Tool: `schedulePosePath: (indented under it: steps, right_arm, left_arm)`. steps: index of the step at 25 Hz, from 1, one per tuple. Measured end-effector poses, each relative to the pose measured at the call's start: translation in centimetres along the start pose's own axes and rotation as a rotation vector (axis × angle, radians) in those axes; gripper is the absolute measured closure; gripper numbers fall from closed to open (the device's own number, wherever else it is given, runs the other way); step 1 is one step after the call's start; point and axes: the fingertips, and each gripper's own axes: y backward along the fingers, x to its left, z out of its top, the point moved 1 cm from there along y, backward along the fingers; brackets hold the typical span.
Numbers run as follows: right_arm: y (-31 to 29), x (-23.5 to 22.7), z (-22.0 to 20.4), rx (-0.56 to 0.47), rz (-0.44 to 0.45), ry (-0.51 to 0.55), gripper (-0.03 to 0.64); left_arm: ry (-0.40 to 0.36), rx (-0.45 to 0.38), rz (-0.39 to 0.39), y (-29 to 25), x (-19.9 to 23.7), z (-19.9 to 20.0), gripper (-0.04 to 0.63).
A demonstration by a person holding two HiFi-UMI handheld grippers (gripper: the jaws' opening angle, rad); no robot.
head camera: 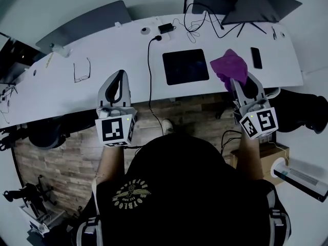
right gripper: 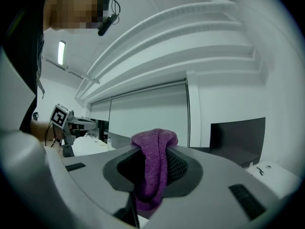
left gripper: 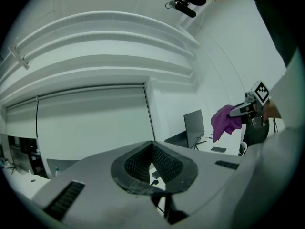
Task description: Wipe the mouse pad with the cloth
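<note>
A black mouse pad lies flat on the white desk, near its front edge. My right gripper is shut on a purple cloth, held up just right of the pad; in the right gripper view the cloth is pinched between the jaws and droops from them. My left gripper is raised over the desk's front edge, left of the pad, with its jaws closed together and nothing in them. From the left gripper view the cloth hangs off the other gripper.
A black cable runs down the desk just left of the pad. Eyeglasses lie at the left, a phone at the right, an adapter and a laptop on a stand at the back. A chair stands at the right.
</note>
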Motion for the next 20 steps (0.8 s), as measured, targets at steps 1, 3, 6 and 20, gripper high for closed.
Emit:
schedulePosePath:
  steps: [1, 3, 6, 20]
  right_arm:
    - [-0.3, -0.2, 0.1, 0.003, -0.013, 0.002, 0.532]
    - [-1.2, -0.3, 0.3, 0.013, -0.034, 0.004, 0.532]
    - [-2.7, -0.3, 0.7, 0.021, -0.054, 0.006, 0.532]
    - [-5.4, -0.1, -0.4, 0.063, -0.053, 0.002, 0.532]
  left_arm:
    - [0.002, -0.006, -0.008, -0.7, 0.5, 0.1, 0.594]
    - [0.008, -0.015, -0.018, -2.1, 1.5, 0.2, 0.594]
    - [0.018, -0.024, -0.036, -3.8, 2.8, 0.1, 0.593]
    - [0.052, 0.007, -0.063, -7.1, 3.5, -2.6, 0.594]
